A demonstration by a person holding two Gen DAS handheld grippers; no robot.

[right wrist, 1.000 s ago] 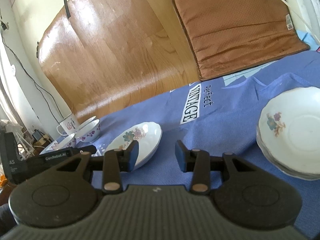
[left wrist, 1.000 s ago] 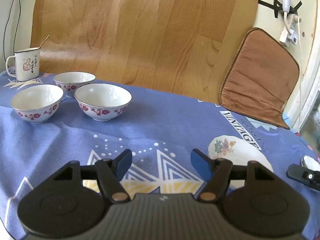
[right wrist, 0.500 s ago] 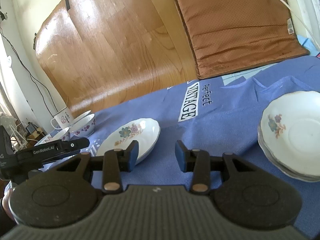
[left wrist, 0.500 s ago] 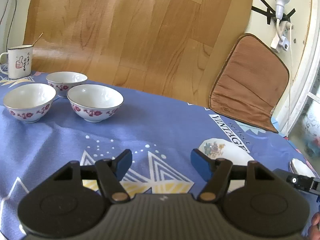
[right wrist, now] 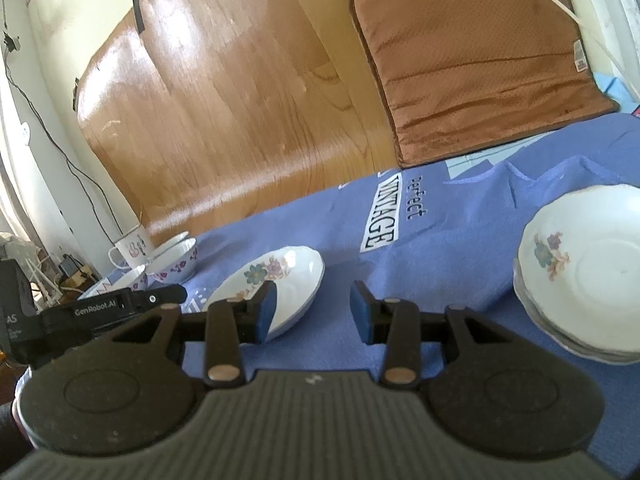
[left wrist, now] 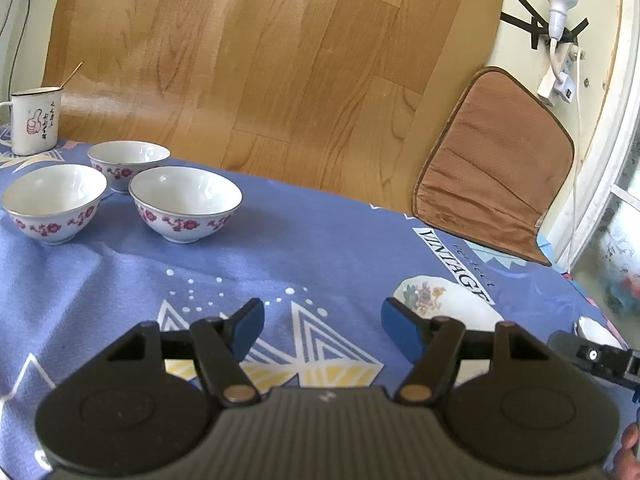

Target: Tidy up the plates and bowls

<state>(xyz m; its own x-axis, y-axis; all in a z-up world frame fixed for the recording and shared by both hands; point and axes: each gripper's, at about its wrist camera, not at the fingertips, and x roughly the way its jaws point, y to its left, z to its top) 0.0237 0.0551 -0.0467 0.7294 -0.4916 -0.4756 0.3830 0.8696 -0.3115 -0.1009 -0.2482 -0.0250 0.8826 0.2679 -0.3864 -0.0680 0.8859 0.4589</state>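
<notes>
The loose plate [right wrist: 280,280] lies alone on the blue-clothed surface [right wrist: 460,240], at about eleven o'clock from the right hand-held gripper [right wrist: 312,308], whose left pad overlaps its near rim in the right wrist view; whether it touches I cannot tell. A stack of plates [right wrist: 580,280] sits well apart at two o'clock. Three bowls [left wrist: 184,204] cluster at ten o'clock in the left wrist view, unstacked, with a mug [left wrist: 34,120] behind them. The right jaws stand partly open with nothing between them; the left hand-held gripper [left wrist: 322,330] is open wider, also empty, over bare cloth. Over the last second little has changed: neither jaw width has altered, the right view has only drifted slightly, and the left view has swung a little, sliding the bowls and the plate across its frame. So, as I judge it, sorting has not advanced; the plate most likely goes onto the stack next, and the bowls remain to nest.
</notes>
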